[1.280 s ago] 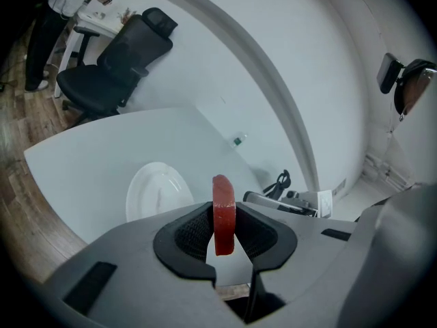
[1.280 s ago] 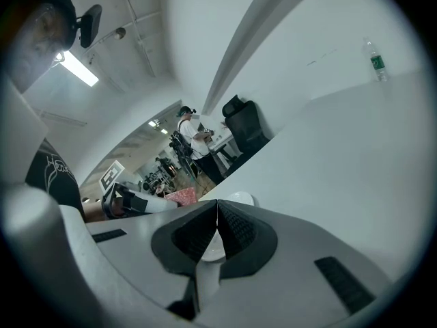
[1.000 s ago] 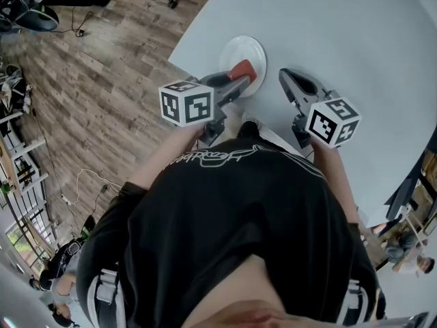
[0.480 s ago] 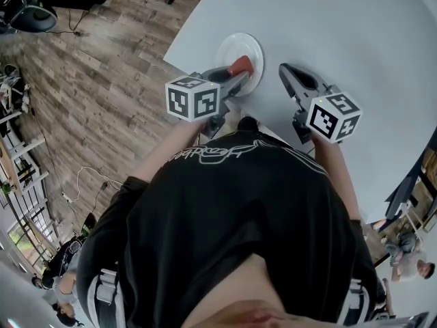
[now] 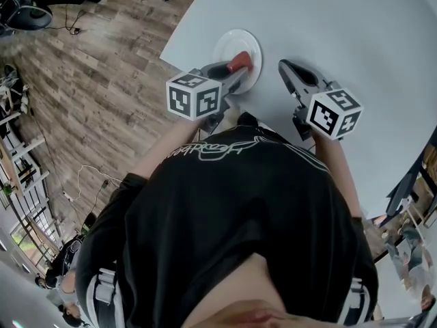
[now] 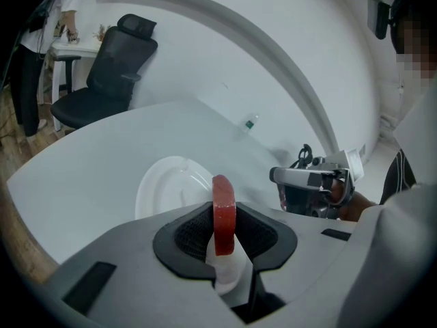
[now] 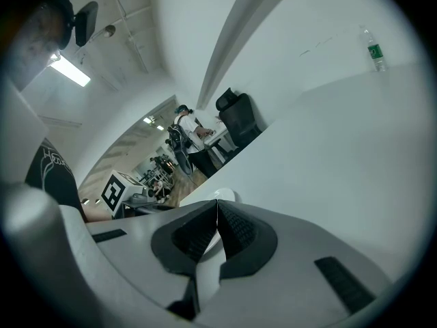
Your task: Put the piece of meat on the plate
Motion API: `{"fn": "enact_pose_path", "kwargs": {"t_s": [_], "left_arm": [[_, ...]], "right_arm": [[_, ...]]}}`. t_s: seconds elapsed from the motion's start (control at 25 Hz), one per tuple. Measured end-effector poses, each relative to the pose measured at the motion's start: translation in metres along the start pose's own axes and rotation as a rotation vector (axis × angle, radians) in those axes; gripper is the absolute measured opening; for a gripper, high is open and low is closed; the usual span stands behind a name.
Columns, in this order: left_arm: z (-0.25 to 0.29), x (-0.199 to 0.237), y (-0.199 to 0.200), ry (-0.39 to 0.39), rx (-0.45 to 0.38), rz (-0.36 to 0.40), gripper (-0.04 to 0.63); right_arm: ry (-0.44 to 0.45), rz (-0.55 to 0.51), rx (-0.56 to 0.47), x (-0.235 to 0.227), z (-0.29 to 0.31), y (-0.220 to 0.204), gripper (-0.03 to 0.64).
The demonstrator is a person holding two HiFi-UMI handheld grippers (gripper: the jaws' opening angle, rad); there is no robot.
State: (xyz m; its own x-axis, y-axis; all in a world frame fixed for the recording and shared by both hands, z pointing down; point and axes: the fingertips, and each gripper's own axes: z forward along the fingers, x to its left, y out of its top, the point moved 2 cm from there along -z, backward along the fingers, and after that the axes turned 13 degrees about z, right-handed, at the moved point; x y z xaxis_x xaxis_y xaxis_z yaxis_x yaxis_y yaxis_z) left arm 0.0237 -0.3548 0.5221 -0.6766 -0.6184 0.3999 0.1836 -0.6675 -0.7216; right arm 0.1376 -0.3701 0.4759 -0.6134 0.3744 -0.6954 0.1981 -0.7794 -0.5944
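Table [image 5: 355, 39]: a large, pale grey-white top with a rounded edge filled the far and right side of the scene.
Floor [image 5: 89, 101]: wood-plank flooring lay to the left of the table, with cables trailing across it.
Person [image 5: 239, 224]: someone in a black top stood at the near edge of the table, a gripper in each hand, both pointed away and angled downward.
Office chair [image 6: 113, 67]: a black chair stood beyond the far left side of the table.
Left gripper [image 6: 223, 225]: its jaws were clamped on the piece of meat, one dark pad pressed against each flat side. It reached over the near edge of the plate.
Right gripper [image 7: 217, 219]: its jaws were pressed together with nothing between them. It hung over bare tabletop to the right of the plate, well apart from the meat.
Plate [image 5: 232, 43]: a round white plate sat near the table's left edge, just beyond the left gripper's tips.
Piece of meat [image 6: 223, 203]: a red slice with a rounded top stood on edge between the left gripper's pads, above the near right part of the plate. Whether it touched the plate could not be told.
Bottle [image 7: 373, 50]: a small clear bottle with a green label stood far off across the table.
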Motion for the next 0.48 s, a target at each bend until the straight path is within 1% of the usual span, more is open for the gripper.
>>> {"fn": "enact_pose_path", "kwargs": {"t_s": [0.24,0.48], "left_arm": [[0.0019,-0.0041,0.0041,0.012,-0.003,0.072,0.095],[0.002,-0.0026,0.0037,0.039,-0.012,0.099,0.099]], "right_arm": [[0.004,-0.003,0.004,-0.0002,0.0004,0.0017,0.008],[0.01,-0.003,0.008,0.0002,0.0027,-0.0012,0.008]]}}
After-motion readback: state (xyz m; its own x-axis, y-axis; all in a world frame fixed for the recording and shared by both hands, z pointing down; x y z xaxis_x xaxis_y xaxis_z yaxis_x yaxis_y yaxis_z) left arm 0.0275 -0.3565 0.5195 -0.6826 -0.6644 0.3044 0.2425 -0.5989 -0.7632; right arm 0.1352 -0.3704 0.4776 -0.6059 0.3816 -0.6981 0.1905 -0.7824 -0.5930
